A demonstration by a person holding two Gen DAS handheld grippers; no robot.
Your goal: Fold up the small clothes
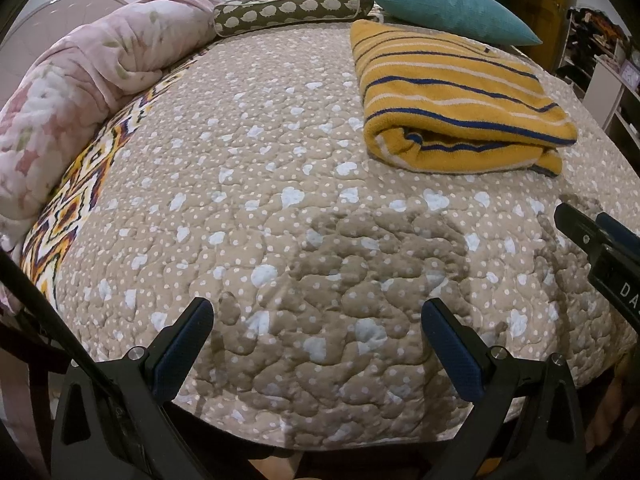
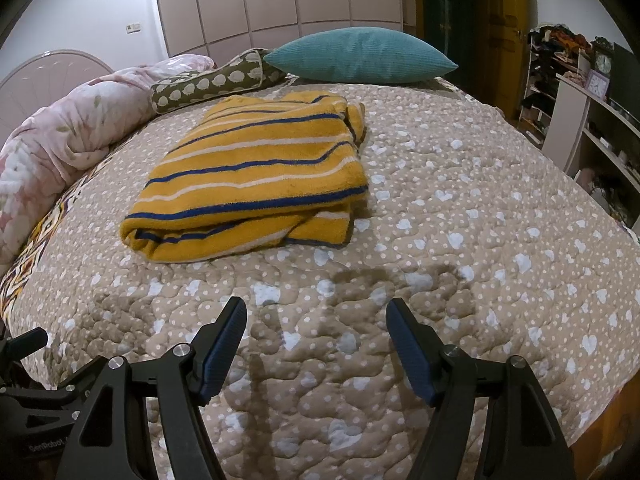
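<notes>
A yellow garment with blue and white stripes (image 1: 460, 96) lies folded into a thick rectangle on the bed's beige quilt (image 1: 260, 200). It shows in the right wrist view (image 2: 256, 184) too, ahead and left of centre. My left gripper (image 1: 318, 308) is open and empty, held above the quilt near the bed's front edge, well short of the garment. My right gripper (image 2: 316, 308) is open and empty, also above the quilt in front of the garment. The right gripper's body shows at the right edge of the left wrist view (image 1: 600, 240).
A rolled pink floral duvet (image 1: 80, 92) lies along the bed's left side. A green patterned bolster (image 2: 208, 84) and a teal pillow (image 2: 360, 56) lie at the far end. Shelves with clutter (image 2: 580, 100) stand to the right of the bed.
</notes>
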